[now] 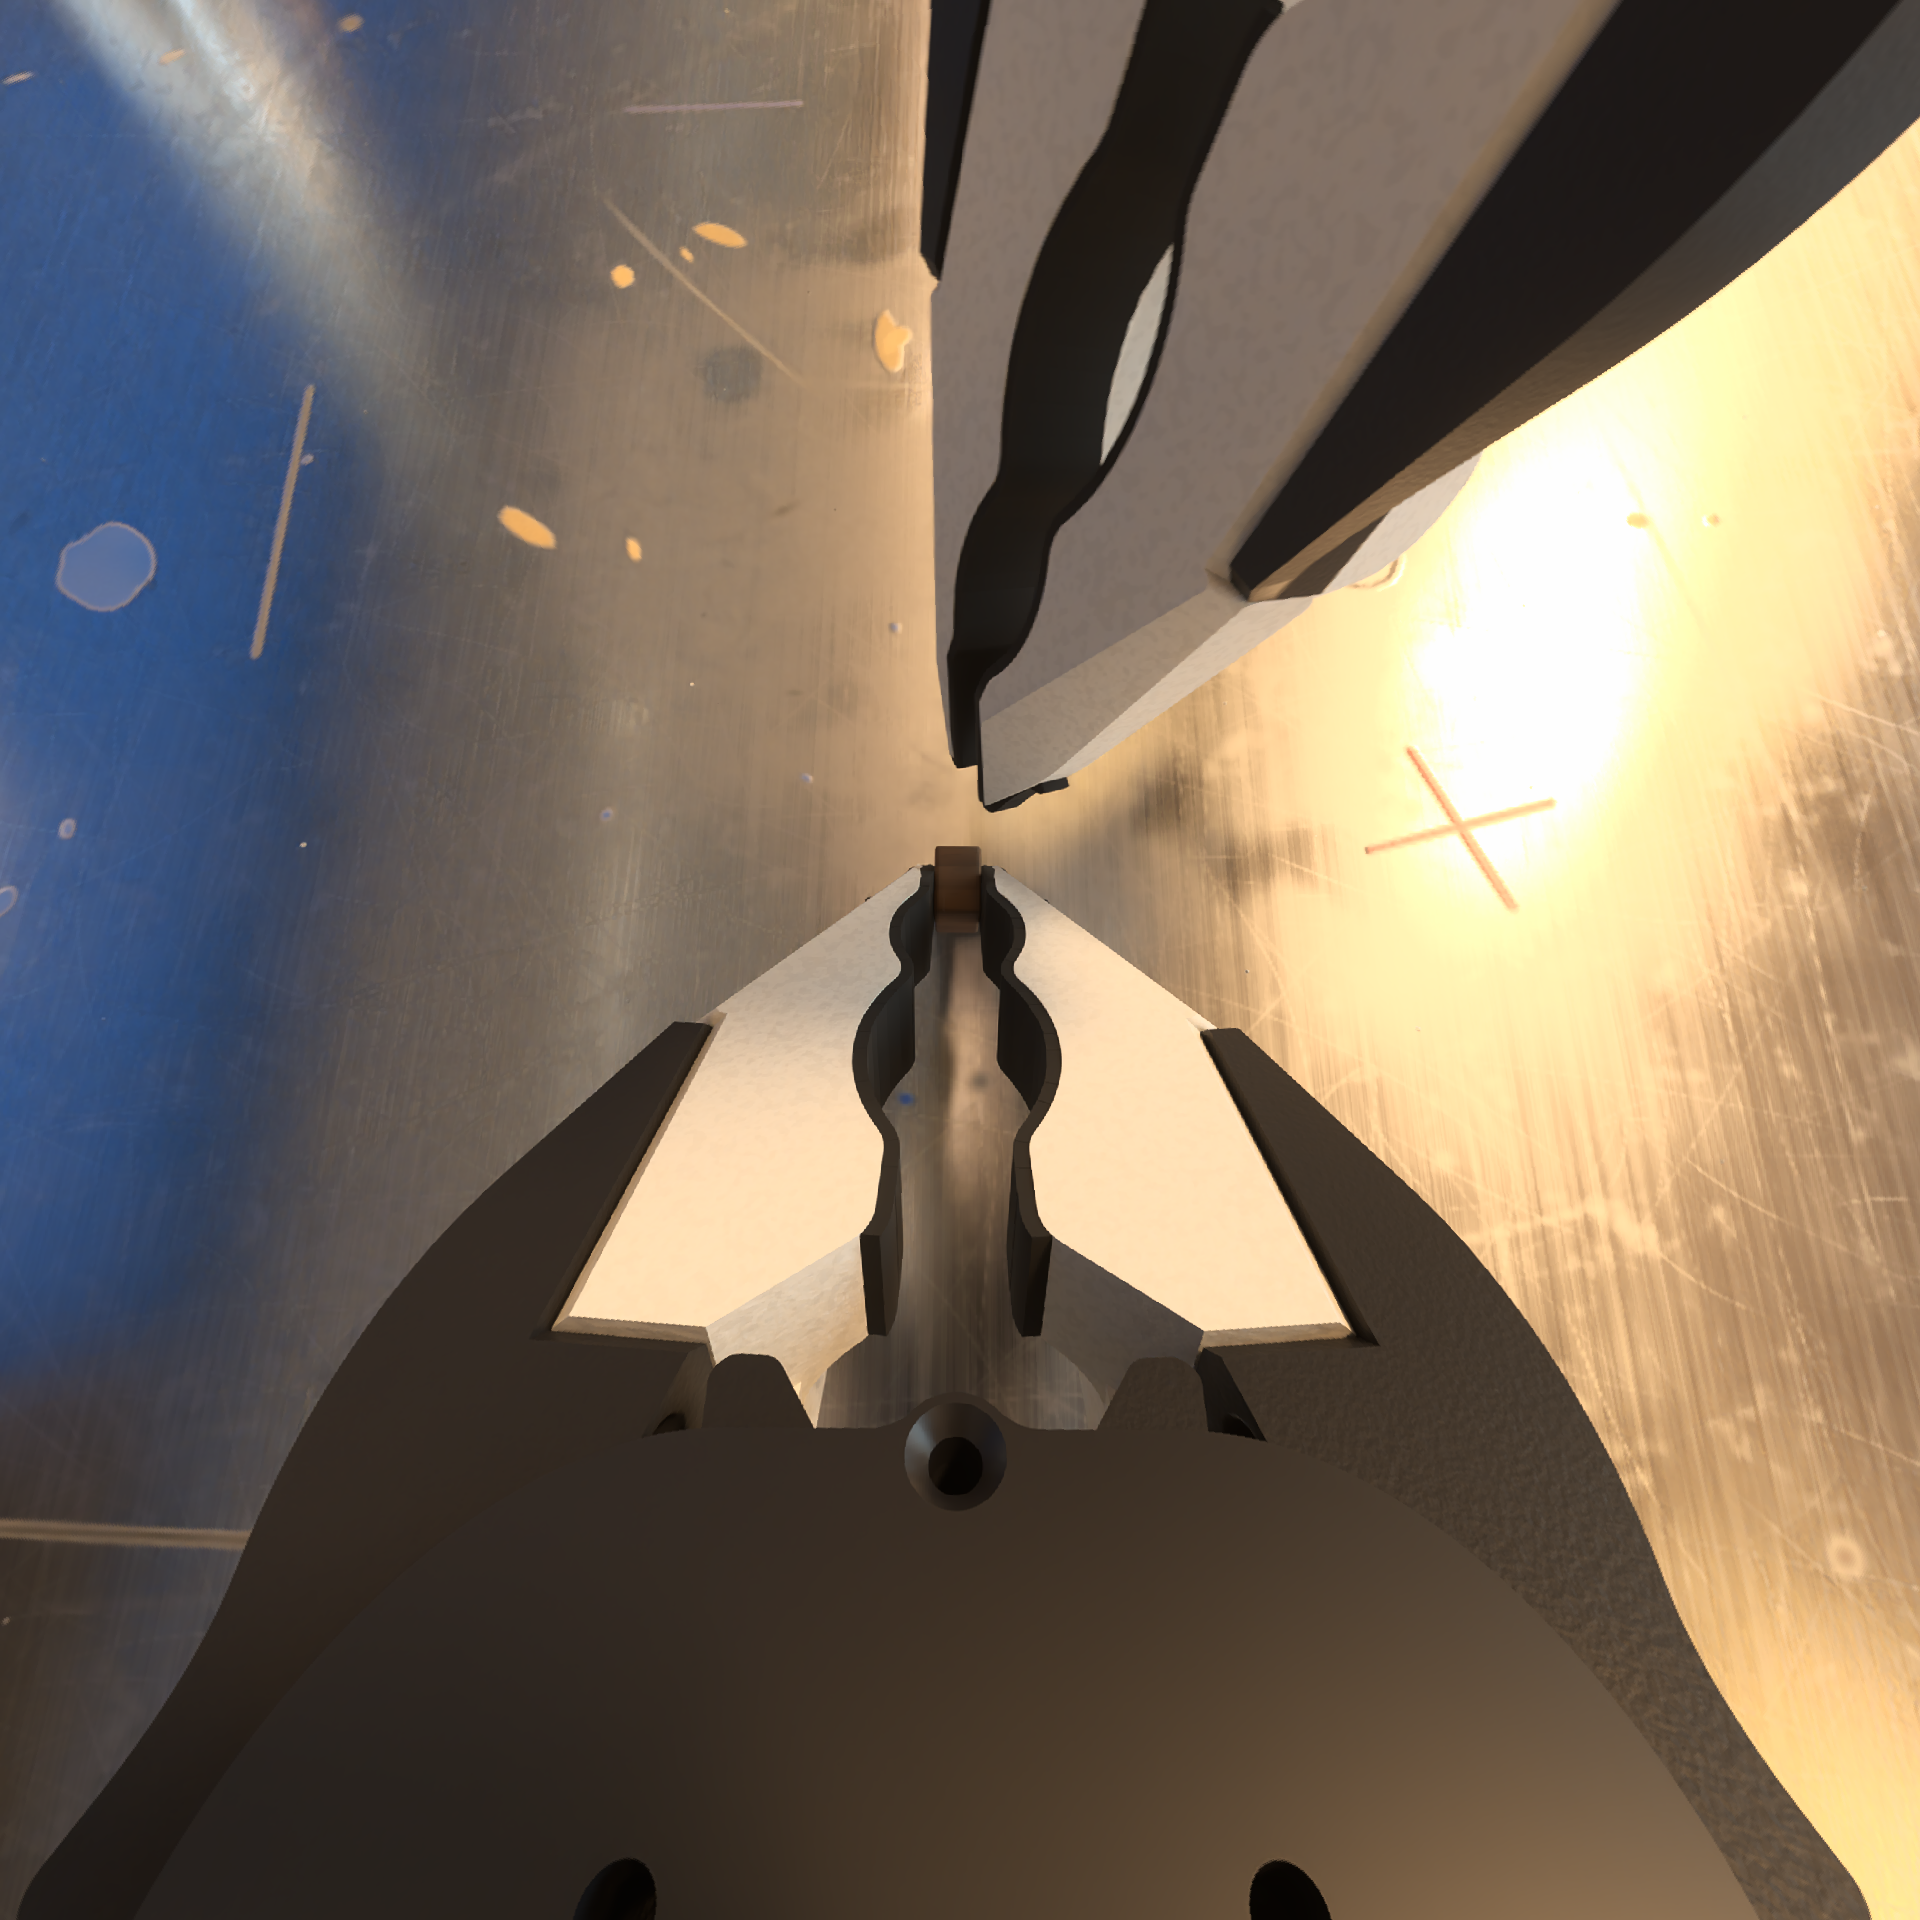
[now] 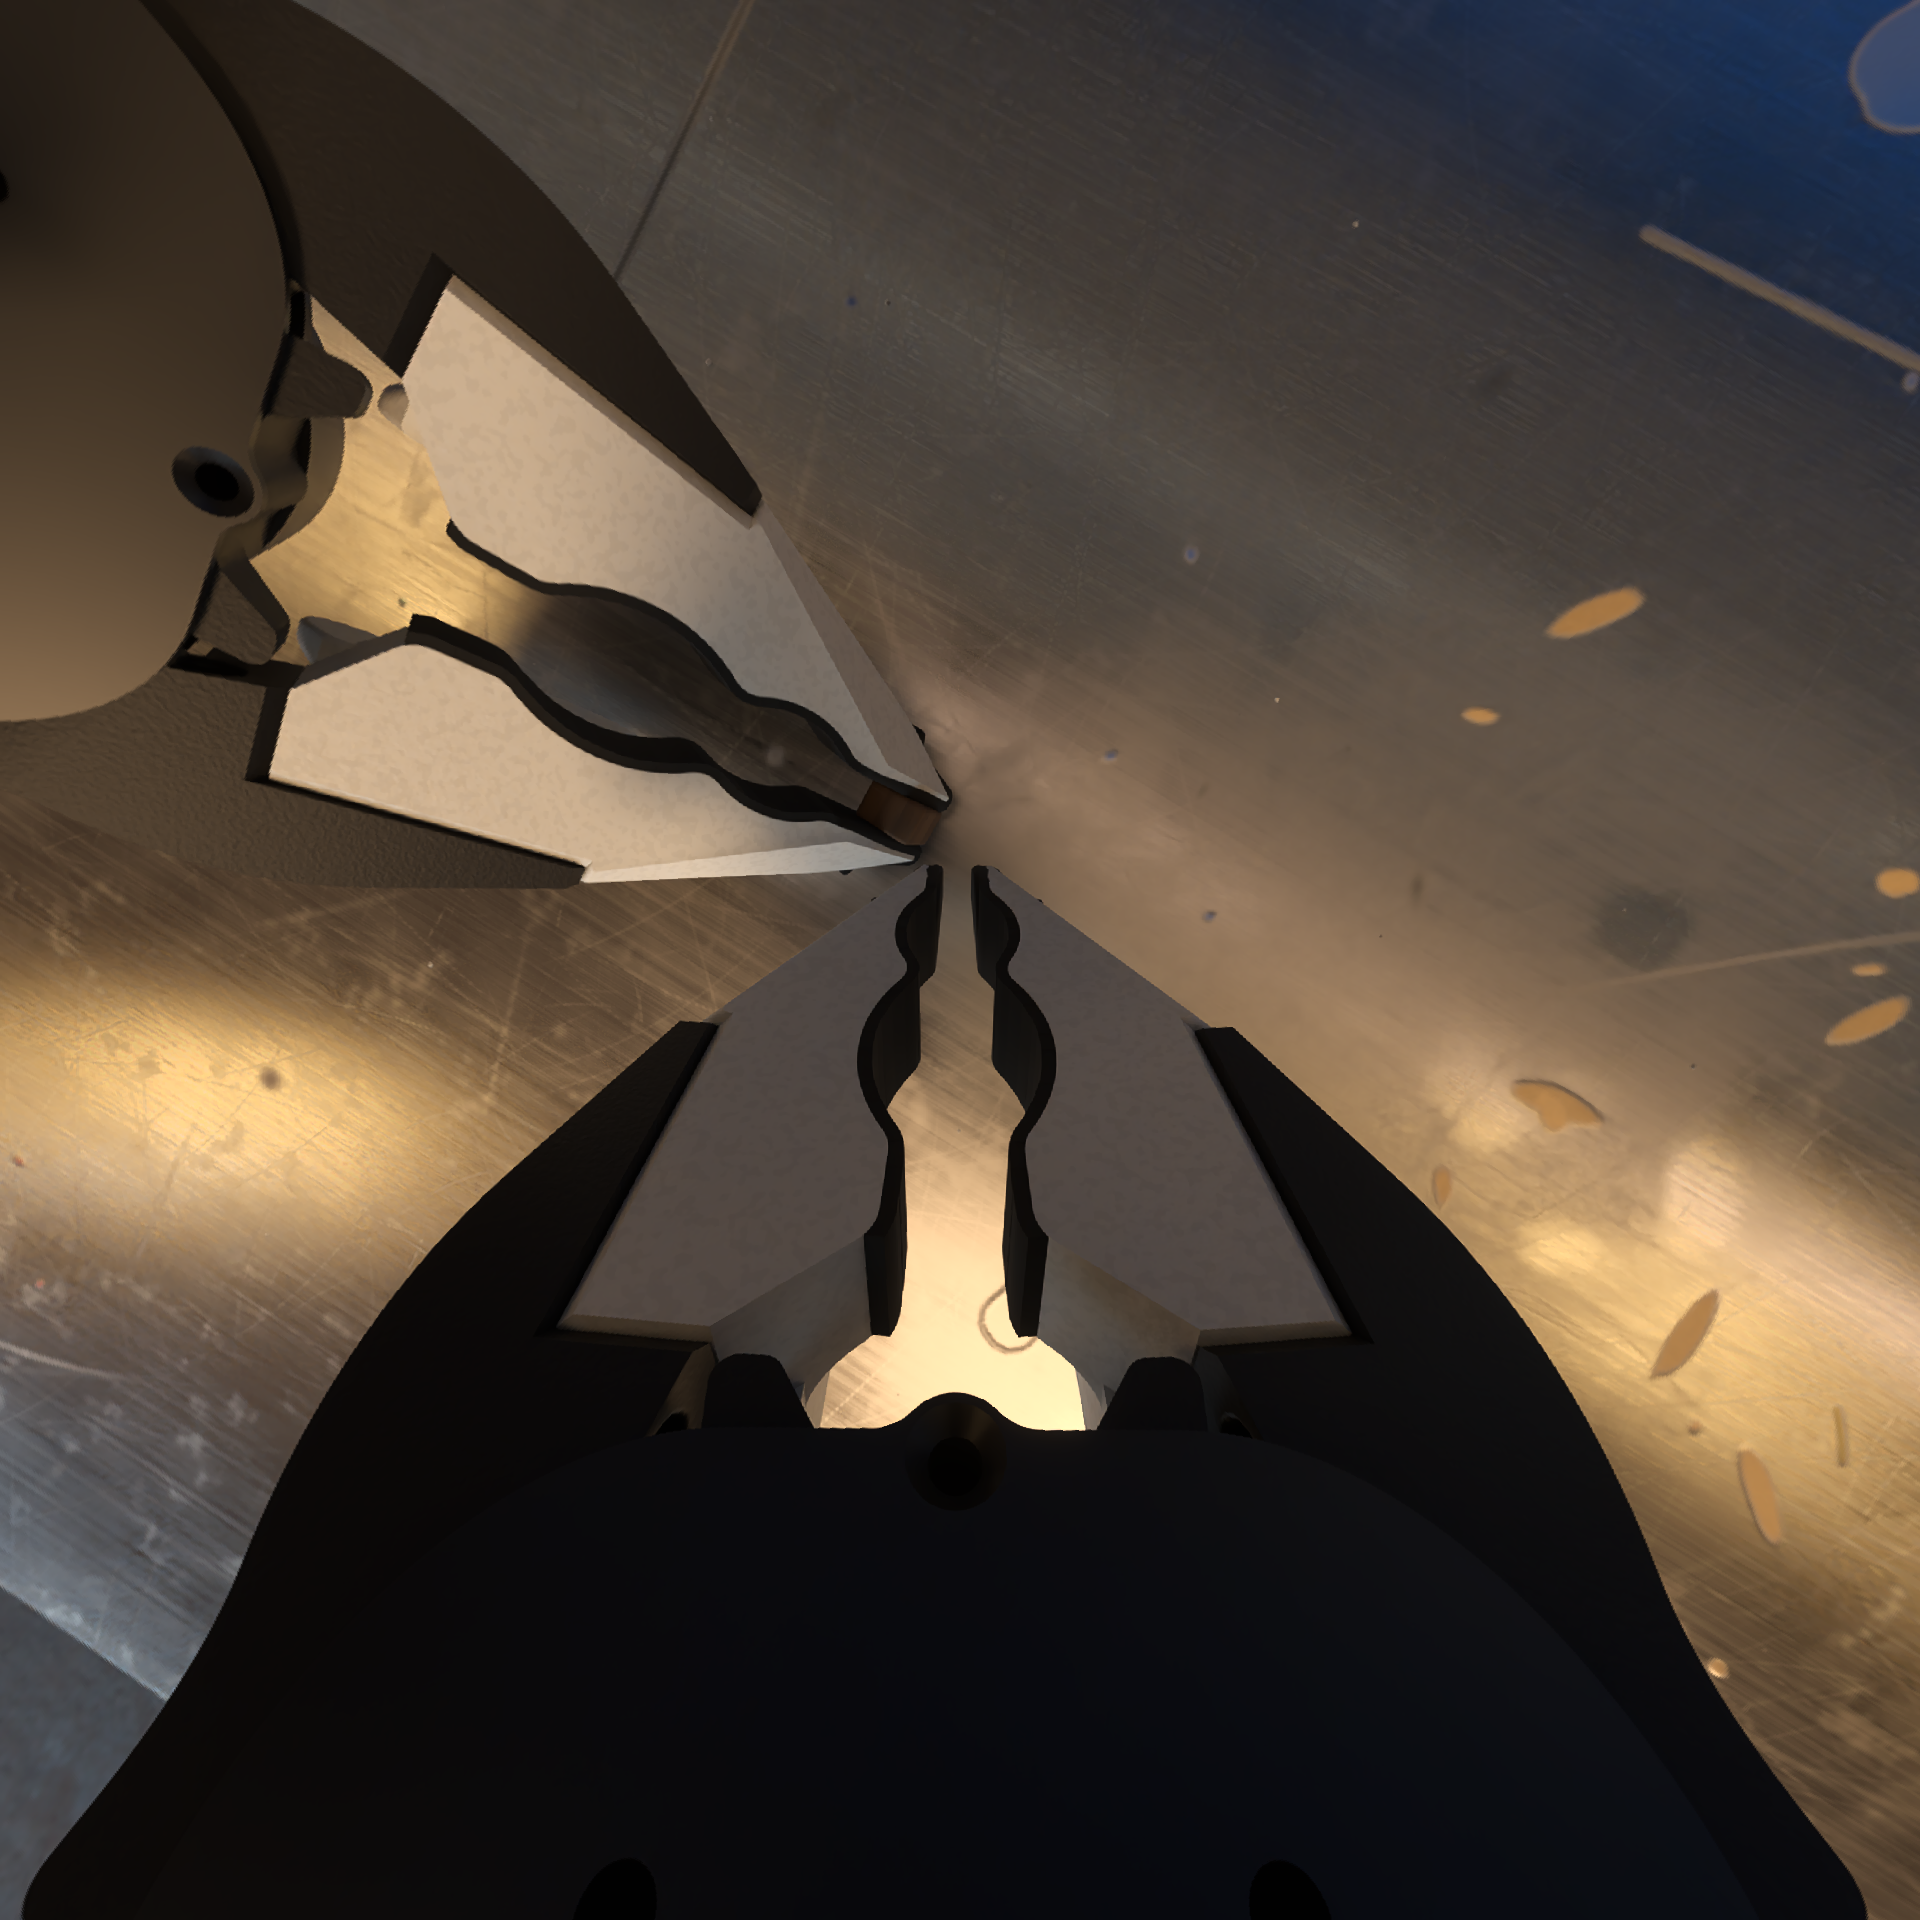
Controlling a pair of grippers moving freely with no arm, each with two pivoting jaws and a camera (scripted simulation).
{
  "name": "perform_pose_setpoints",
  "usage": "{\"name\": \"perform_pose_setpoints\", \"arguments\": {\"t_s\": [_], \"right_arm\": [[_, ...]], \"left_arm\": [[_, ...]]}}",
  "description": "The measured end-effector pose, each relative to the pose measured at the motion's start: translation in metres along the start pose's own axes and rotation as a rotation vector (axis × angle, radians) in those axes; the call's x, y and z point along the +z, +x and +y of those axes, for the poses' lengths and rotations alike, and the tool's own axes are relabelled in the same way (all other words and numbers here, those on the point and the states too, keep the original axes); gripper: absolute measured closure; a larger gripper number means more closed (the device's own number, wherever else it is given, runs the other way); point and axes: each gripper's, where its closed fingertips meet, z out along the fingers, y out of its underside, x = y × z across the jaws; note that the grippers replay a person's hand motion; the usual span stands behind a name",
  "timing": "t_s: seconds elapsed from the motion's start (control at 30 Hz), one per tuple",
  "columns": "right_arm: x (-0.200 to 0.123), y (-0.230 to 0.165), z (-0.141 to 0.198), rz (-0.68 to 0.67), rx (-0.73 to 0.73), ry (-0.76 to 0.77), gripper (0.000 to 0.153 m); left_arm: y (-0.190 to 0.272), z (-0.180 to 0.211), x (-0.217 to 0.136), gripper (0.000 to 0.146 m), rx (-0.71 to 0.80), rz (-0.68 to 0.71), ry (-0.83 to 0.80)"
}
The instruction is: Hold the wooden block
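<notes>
A small brown wooden block sits between the fingertips of my left gripper, which is shut on it just above the metal table top. In the right wrist view the same block shows pinched at the tips of the left gripper, which comes in from the upper left. My right gripper has its jaws nearly together with nothing between them, and its tips are just beside the block, apart from it. In the left wrist view the right gripper comes down from the top, its tips just beyond the block.
The scratched metal table carries yellow paint specks, a blue-lit area at the left and a red cross mark at the right under a bright glare. A seam in the surface runs at the top.
</notes>
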Motion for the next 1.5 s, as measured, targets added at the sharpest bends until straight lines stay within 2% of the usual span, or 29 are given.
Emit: {"name": "perform_pose_setpoints", "arguments": {"t_s": [0.2, 0.4, 0.6, 0.7, 0.87, 1.1, 1.5], "right_arm": [[0.0, 0.0, 0.0, 0.034, -0.003, 0.056, 0.147], [0.003, 0.0, 0.002, 0.049, -0.017, 0.0, 0.147], [0.006, 0.0, 0.003, -0.031, -0.008, -0.038, 0.148], [0.004, 0.0, 0.004, -0.057, 0.001, -0.007, 0.147], [-0.017, 0.003, -0.007, -0.137, 0.044, 0.087, 0.151], [-0.007, 0.003, 0.002, -0.039, -0.092, -0.013, 0.152], [-0.002, 0.003, 0.001, -0.053, -0.089, -0.064, 0.152]], "left_arm": [[0.001, 0.0, 0.0, 0.138, 0.007, 0.002, 0.002], [0.001, 0.0, 0.0, 0.138, 0.02, -0.016, 0.004], [0.0, 0.0, 0.0, 0.138, 0.016, -0.013, 0.004], [0.002, 0.0, 0.0, 0.138, 0.02, -0.001, 0.006], [0.002, 0.0, 0.0, 0.138, 0.016, 0.002, 0.006], [0.002, 0.0, 0.0, 0.138, 0.018, 0.002, 0.007], [0.002, 0.0, 0.0, 0.138, 0.019, 0.003, 0.008]]}}
